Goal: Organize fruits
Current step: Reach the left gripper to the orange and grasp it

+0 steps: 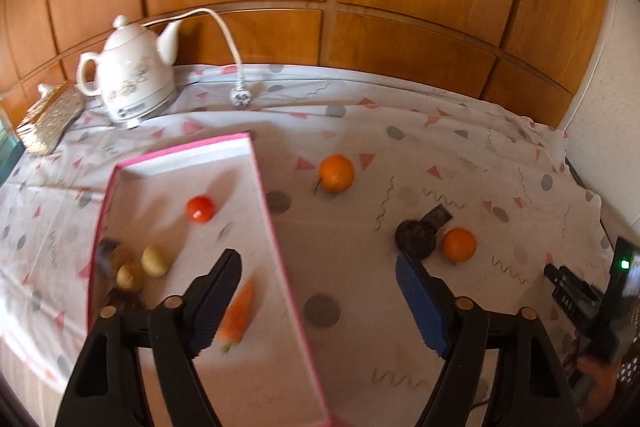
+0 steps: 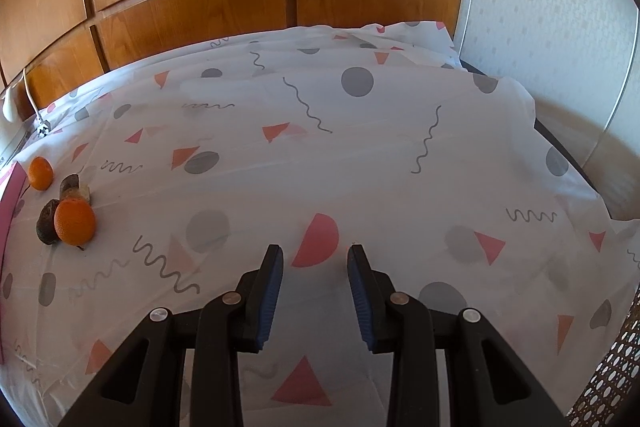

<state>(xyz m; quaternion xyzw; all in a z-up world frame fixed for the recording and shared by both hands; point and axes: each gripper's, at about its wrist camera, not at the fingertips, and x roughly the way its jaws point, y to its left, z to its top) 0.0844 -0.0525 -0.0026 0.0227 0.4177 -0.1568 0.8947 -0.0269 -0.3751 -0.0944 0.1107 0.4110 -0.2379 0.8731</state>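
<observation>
Pink-rimmed tray [image 1: 276, 227] on the patterned tablecloth [image 1: 400, 347] holds a tomato [image 1: 200, 209], two small yellowish fruits [image 1: 155, 261] and a carrot [image 1: 238, 315]. Two oranges stay outside it — far orange [image 1: 337, 173] alone, near orange [image 1: 459, 245] touching a dark round item [image 1: 416, 239]. Left gripper [image 1: 320, 301] jaws wide apart, empty, straddling the tray's right rim. Right gripper [image 2: 316, 291] jaws apart with a narrow gap, nothing between — over bare cloth. White kettle [image 1: 136, 83] stands at the back.
</observation>
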